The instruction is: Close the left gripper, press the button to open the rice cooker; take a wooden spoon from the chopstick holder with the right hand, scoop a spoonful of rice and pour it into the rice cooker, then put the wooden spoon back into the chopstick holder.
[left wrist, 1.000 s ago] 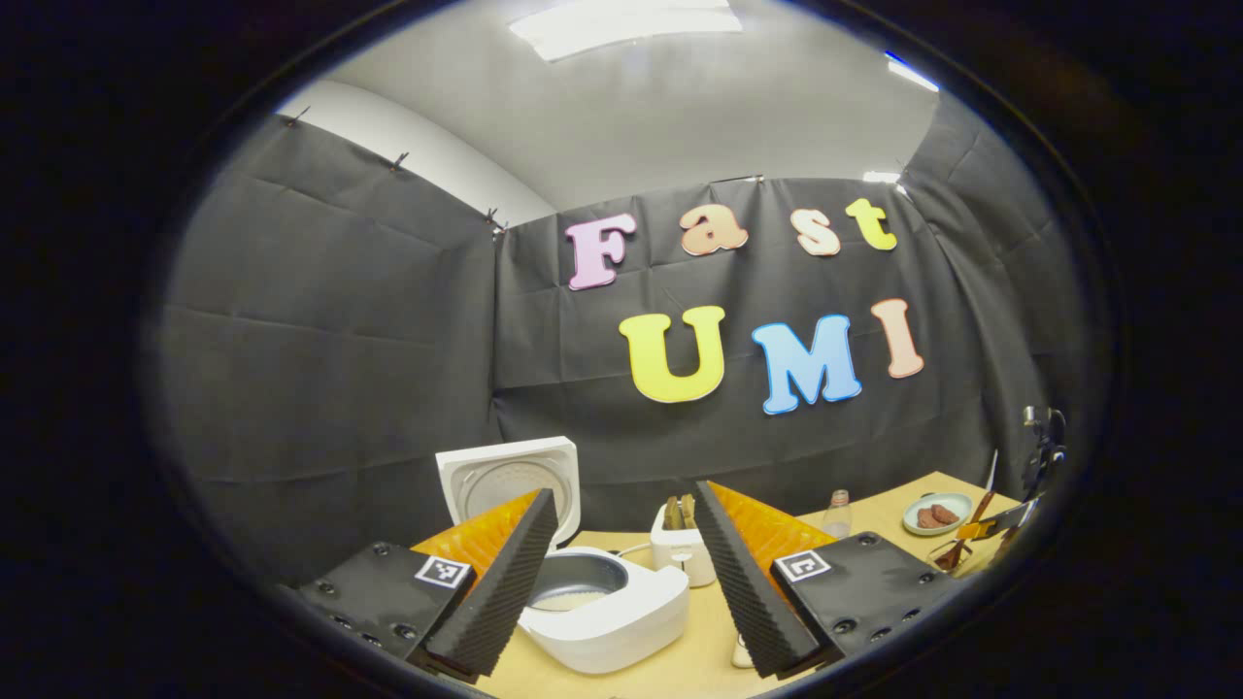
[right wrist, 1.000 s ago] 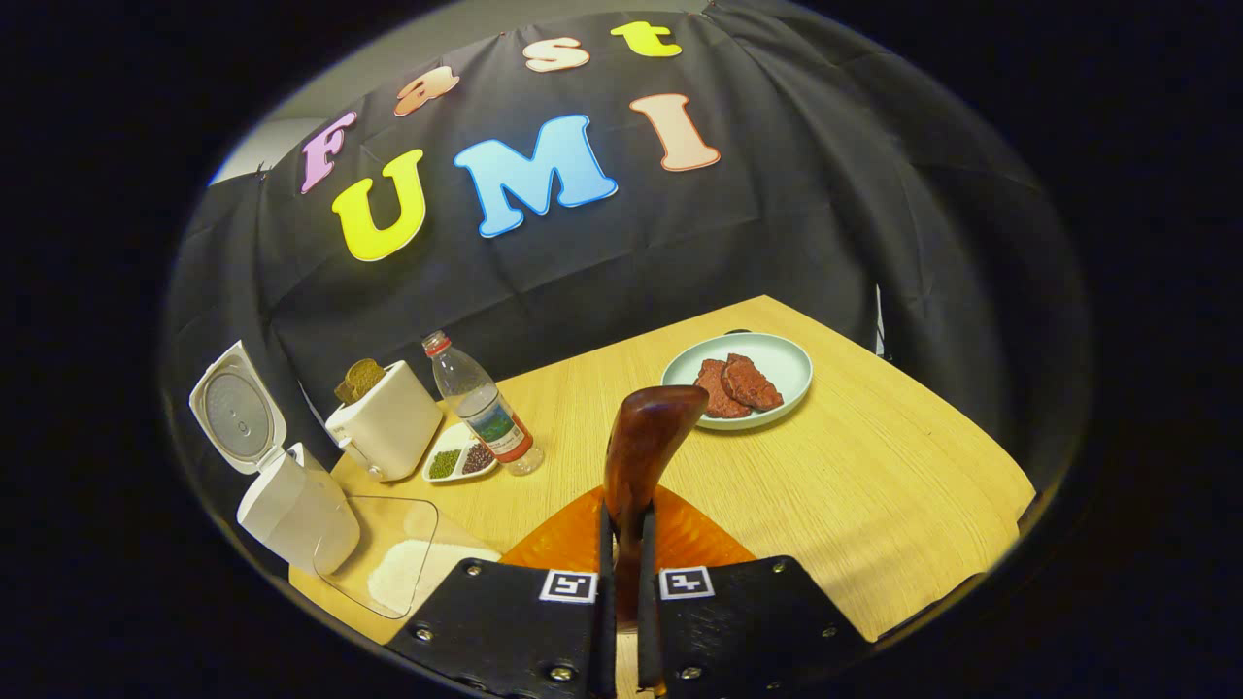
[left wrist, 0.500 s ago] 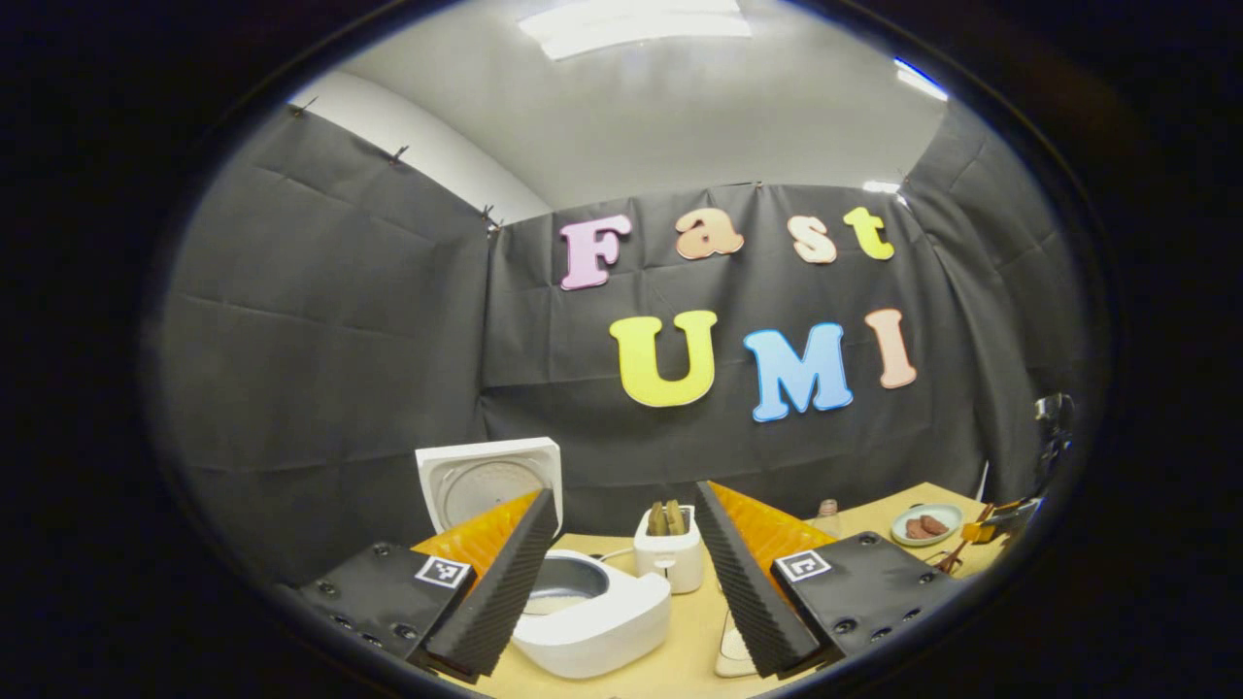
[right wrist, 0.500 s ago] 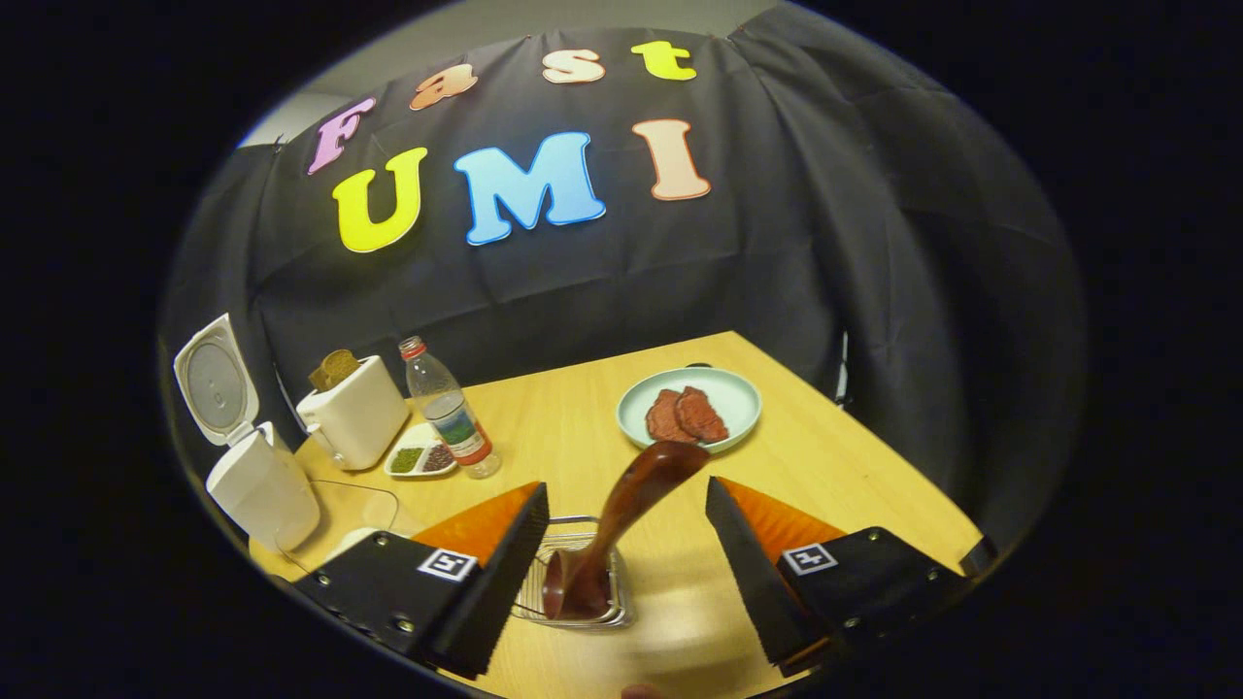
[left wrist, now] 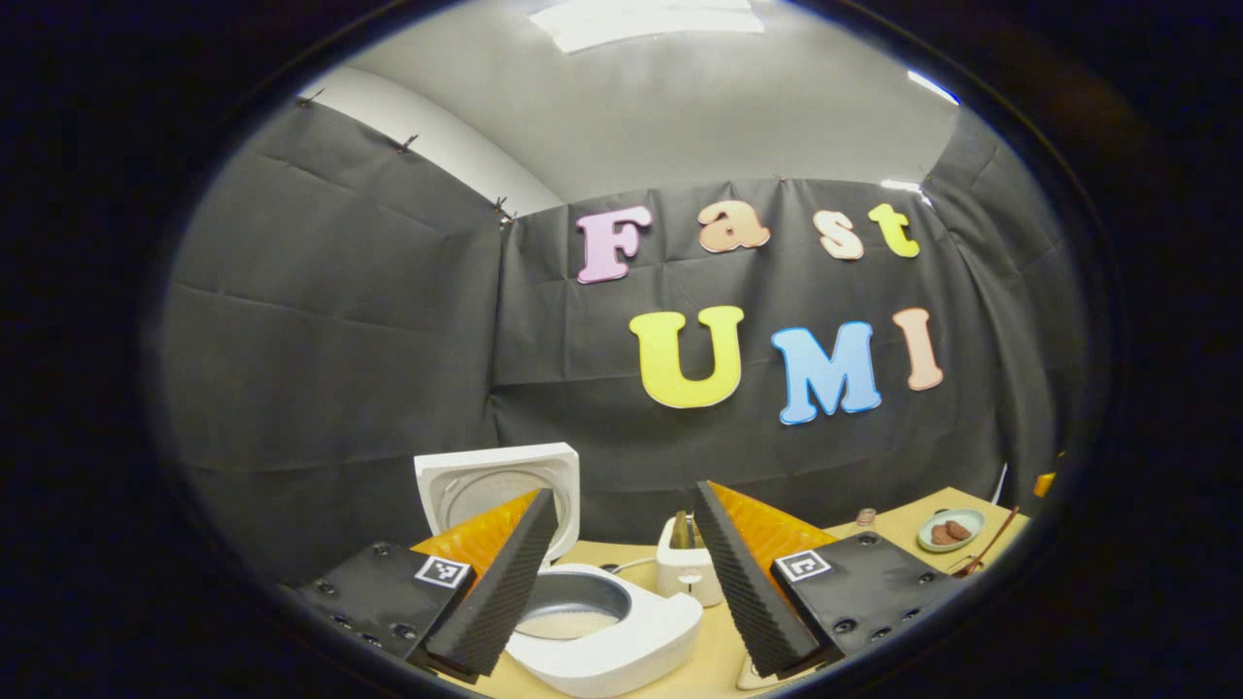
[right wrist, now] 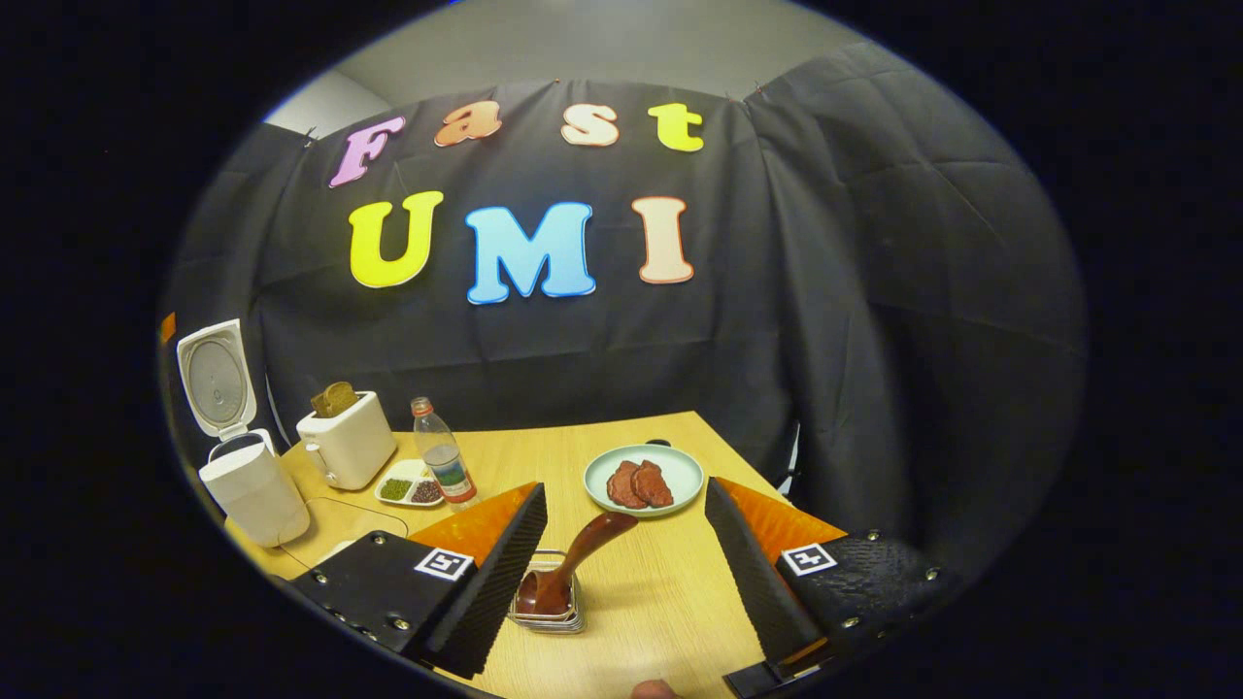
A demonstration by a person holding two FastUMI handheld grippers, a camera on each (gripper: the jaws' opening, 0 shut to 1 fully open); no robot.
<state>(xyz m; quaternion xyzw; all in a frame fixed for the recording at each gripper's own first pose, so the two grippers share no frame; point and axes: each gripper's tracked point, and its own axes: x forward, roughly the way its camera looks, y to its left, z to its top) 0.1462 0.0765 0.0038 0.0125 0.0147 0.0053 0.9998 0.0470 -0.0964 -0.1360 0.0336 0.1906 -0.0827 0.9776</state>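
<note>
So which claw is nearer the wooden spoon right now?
Right. The right claw is open with the wooden spoon standing in its holder between the fingers. The left claw is open over by the rice cooker.

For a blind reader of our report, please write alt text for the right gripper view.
The open right tongs frame a wooden spoon standing tilted in a wire chopstick holder on a wooden table. Behind sit a plate of meat, a bottle, a toaster and an open rice cooker.
</note>
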